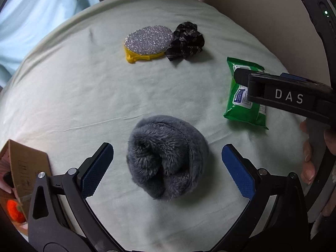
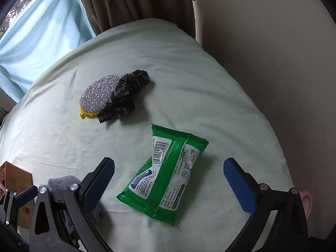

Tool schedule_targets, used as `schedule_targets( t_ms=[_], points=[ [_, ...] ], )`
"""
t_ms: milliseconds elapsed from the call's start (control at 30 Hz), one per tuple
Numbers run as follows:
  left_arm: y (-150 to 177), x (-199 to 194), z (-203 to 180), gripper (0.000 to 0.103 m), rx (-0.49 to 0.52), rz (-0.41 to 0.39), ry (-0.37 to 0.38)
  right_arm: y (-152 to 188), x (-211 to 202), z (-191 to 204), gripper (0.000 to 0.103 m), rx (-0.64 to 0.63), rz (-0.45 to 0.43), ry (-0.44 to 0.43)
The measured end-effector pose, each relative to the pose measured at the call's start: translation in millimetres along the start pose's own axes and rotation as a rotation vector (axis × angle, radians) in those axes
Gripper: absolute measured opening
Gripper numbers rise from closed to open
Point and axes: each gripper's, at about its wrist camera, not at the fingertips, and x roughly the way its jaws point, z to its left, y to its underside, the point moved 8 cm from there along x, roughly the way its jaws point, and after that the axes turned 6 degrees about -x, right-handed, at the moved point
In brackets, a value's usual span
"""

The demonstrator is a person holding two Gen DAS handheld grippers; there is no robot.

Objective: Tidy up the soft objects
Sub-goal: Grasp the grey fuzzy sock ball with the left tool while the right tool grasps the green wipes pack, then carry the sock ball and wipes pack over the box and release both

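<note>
Pale green bedsheet (image 1: 73, 88) covers the work surface, with a brown curtain (image 2: 130, 0) and light blue fabric (image 2: 42, 31) behind its far edge. Taking the grey fleece bundle (image 1: 167, 157) as landmark: my left gripper (image 1: 168, 168) hangs directly over it, jaws spread wide, one blue pad on each side of the fleece and neither touching it. Far beyond the bundle lies a silver glitter pad with a yellow rim (image 1: 148, 42), and a black patterned scrunchie (image 1: 185, 41) touches that pad's right edge. To the right of the bundle, a little farther off, sits the green wipes pack (image 1: 244, 96), label and barcode side up. My right gripper (image 2: 169, 178) hovers above that pack (image 2: 166, 172), jaws open wide, the pack lying between the two pads without contact. Left of the bundle, at the sheet's edge, stands a cardboard box (image 1: 27, 163) with something orange (image 1: 14, 211) beside it; I cannot tell what it is.
</note>
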Motion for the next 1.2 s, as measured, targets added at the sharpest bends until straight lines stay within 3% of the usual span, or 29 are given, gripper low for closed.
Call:
schedule_targets(
  t_ms=[200,233,300,367,500,767,1200],
  points=[
    [-3,33,-3,0.102,-0.028,0.034,-0.002,2,25,3,0.101,-0.027,0.018,0.003],
    [-4,37,-4,0.102,-0.026,0.039,-0.006,3,28,3,0.098,-0.030,0.022,0.006],
    [-6,42,-5,0.092,-0.013,0.038,-0.030,6,34,4,0.076,-0.028,0.048,0.000],
    [-8,45,-5,0.074,0.001,0.040,-0.048,11,40,5,0.064,-0.030,0.073,0.013],
    [-8,53,-5,0.064,0.015,0.069,-0.046,13,40,3,0.051,-0.035,0.072,0.057],
    [-9,47,-5,0.051,0.050,0.064,-0.040,11,37,-5,0.037,0.012,0.091,0.038],
    [-28,-3,-4,0.051,0.042,-0.003,-0.051,-1,-17,-11,0.034,0.030,0.030,0.015]
  ],
)
